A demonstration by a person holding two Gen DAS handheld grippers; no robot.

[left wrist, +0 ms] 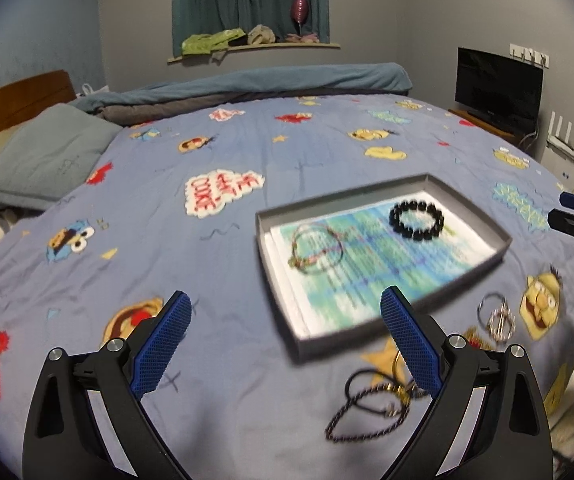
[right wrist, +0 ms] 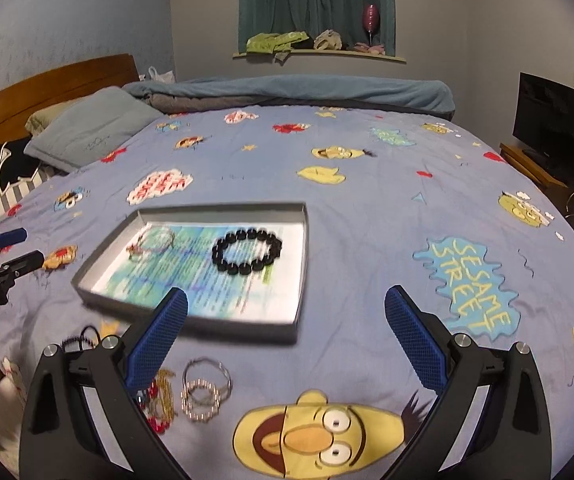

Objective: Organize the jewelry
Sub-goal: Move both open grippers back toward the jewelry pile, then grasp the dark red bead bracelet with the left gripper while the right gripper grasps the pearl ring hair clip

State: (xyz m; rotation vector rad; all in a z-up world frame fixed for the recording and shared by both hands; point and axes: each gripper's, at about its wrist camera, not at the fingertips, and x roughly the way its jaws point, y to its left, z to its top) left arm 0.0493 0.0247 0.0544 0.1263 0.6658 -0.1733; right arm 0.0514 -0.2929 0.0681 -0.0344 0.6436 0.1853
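Note:
A shallow grey box lid (left wrist: 383, 312) (right wrist: 302, 280) lined with a printed sheet lies on the bed. Inside it rest a black bead bracelet (left wrist: 417, 220) (right wrist: 247, 251) and a thin string bracelet (left wrist: 317, 250) (right wrist: 153, 242). My left gripper (left wrist: 287, 314) hovers open over the lid's near left corner, nothing between its fingers. My right gripper (right wrist: 287, 308) hangs open above the lid's near edge, also empty. On the sheet near the lid lie silver rings (left wrist: 497, 316) (right wrist: 207, 384), a dark cord necklace (left wrist: 367, 412) and a gold chain (right wrist: 163, 396).
The bed has a blue cartoon-print sheet (left wrist: 247, 140) (right wrist: 367, 200), a grey pillow (left wrist: 47, 152) at the left and a rolled blue blanket (right wrist: 287, 90) at the far side. A black screen (left wrist: 499, 88) stands at the right. The other gripper shows at each frame's edge.

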